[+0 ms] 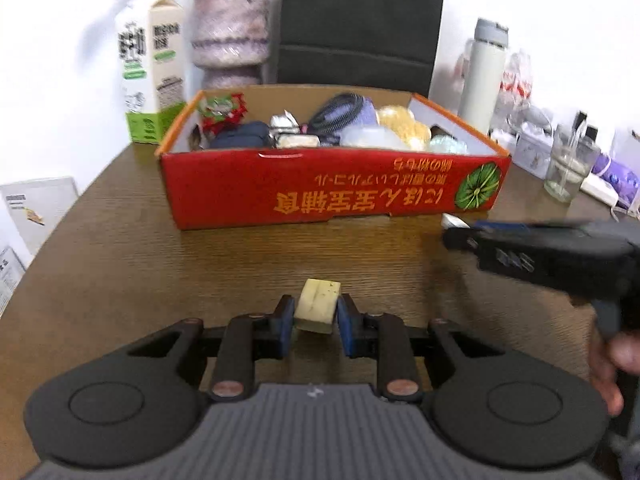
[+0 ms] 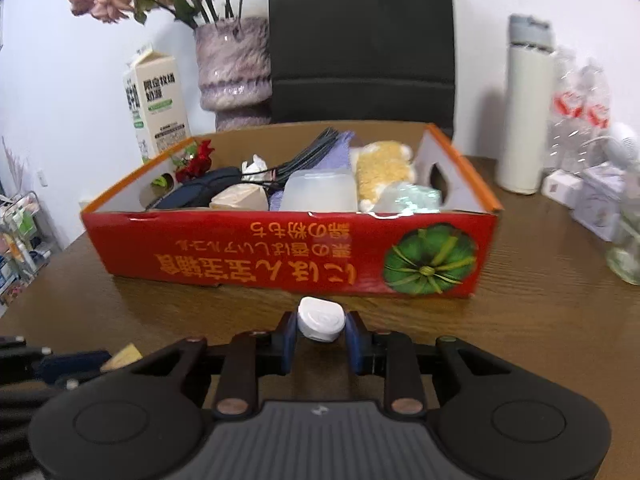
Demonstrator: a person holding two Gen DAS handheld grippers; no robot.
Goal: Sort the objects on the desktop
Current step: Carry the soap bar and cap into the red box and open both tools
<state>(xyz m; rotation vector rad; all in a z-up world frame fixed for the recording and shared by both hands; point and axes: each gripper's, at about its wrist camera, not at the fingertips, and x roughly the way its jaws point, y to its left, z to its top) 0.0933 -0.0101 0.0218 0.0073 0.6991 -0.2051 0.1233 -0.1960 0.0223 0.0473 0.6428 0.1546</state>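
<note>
My left gripper [image 1: 317,316] is shut on a pale yellow block [image 1: 317,305] and holds it above the wooden table, in front of the red cardboard box [image 1: 332,192]. My right gripper [image 2: 321,330] is shut on a small white rounded object [image 2: 321,319], close to the box's front wall [image 2: 280,256]. The box holds several items: a dark pouch, black cables, a clear container, a yellow fuzzy thing. The right gripper also shows in the left wrist view [image 1: 460,236] at the right, blurred. The left gripper's tip and its block show at the right wrist view's lower left [image 2: 120,354].
Behind the box stand a milk carton [image 2: 158,104], a purple vase with flowers [image 2: 234,64] and a black chair [image 2: 360,40]. At the right are a white thermos [image 2: 526,108], plastic bottles [image 2: 580,116], a glass [image 1: 568,164] and small white boxes [image 2: 600,200].
</note>
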